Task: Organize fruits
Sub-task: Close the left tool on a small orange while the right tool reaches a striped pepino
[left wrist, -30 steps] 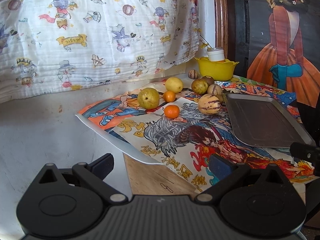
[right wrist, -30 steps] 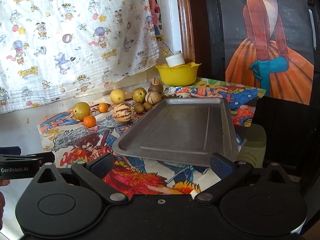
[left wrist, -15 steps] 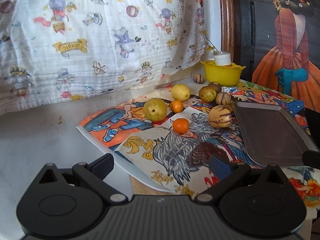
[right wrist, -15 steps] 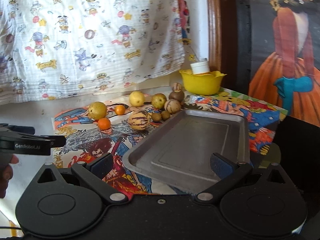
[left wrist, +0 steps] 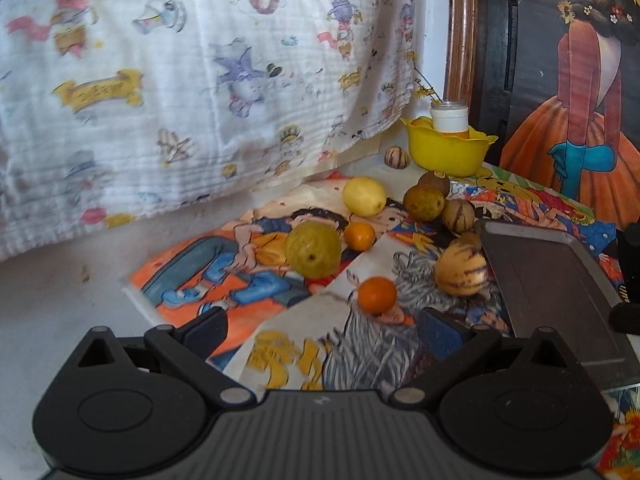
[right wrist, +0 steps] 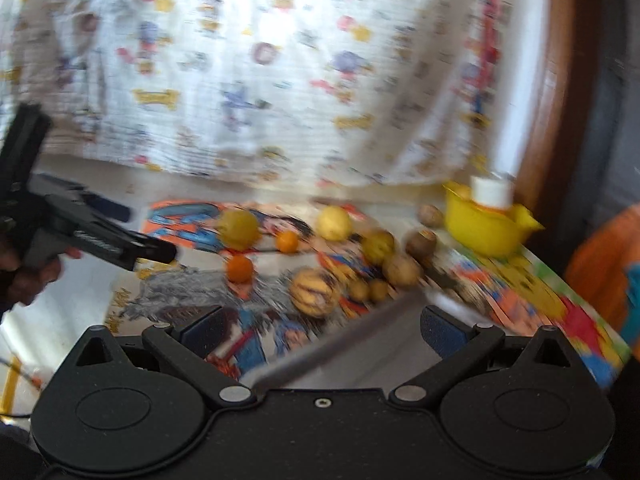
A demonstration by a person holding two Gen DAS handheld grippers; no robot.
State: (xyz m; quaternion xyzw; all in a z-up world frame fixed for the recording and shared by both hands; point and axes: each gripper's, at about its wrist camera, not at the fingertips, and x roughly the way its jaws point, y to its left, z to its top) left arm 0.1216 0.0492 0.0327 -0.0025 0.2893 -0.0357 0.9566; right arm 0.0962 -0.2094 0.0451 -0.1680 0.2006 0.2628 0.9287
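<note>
Several fruits lie on a comic-print cloth: a green-yellow guava [left wrist: 313, 255], a lemon [left wrist: 364, 196], two small oranges [left wrist: 377, 295] [left wrist: 359, 236], a striped melon [left wrist: 461, 273] and brownish fruits [left wrist: 424, 202]. A grey metal tray [left wrist: 552, 284] lies to their right. My left gripper [left wrist: 322, 326] is open and empty, just short of the near orange. My right gripper [right wrist: 322, 330] is open and empty above the tray's left edge [right wrist: 332, 350]; its view is blurred. The left gripper also shows in the right wrist view [right wrist: 116, 242].
A yellow bowl [left wrist: 448, 150] holding a white-capped jar [left wrist: 449, 117] stands at the back. A cartoon-print cloth [left wrist: 200, 60] hangs behind the fruits. A dark painted panel [left wrist: 580, 80] is at the right. Bare white tabletop [left wrist: 60, 288] lies to the left.
Both grippers have moved forward toward the fruits, which look larger. The right gripper has swung left, so the tray is low in its view.
</note>
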